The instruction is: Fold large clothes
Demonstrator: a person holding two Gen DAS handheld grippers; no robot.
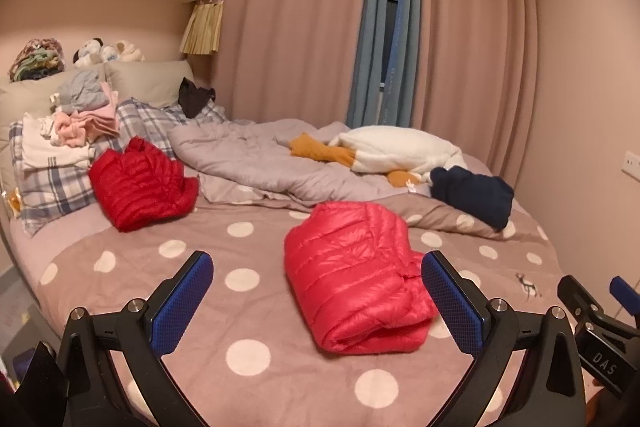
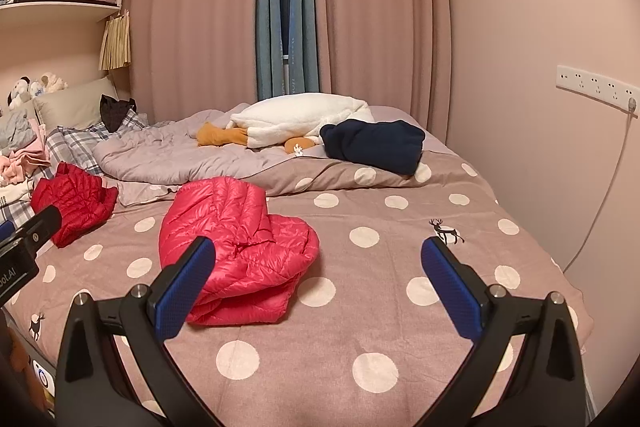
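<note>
A pink-red down jacket (image 1: 352, 275) lies folded into a bundle on the polka-dot bedspread (image 1: 240, 227); it also shows in the right wrist view (image 2: 236, 247). A darker red down jacket (image 1: 140, 183) lies folded near the pillows, and shows in the right wrist view (image 2: 76, 203) too. My left gripper (image 1: 316, 267) is open and empty, held above the bed with the pink-red jacket by its right finger. My right gripper (image 2: 318, 255) is open and empty, with the jacket behind its left finger.
A crumpled grey duvet (image 1: 256, 159), a white goose plush (image 1: 400, 151) and a folded navy garment (image 1: 472, 195) lie at the far side. A pile of clothes (image 1: 76, 123) sits on plaid pillows. Curtains and a wall with sockets (image 2: 596, 87) bound the bed.
</note>
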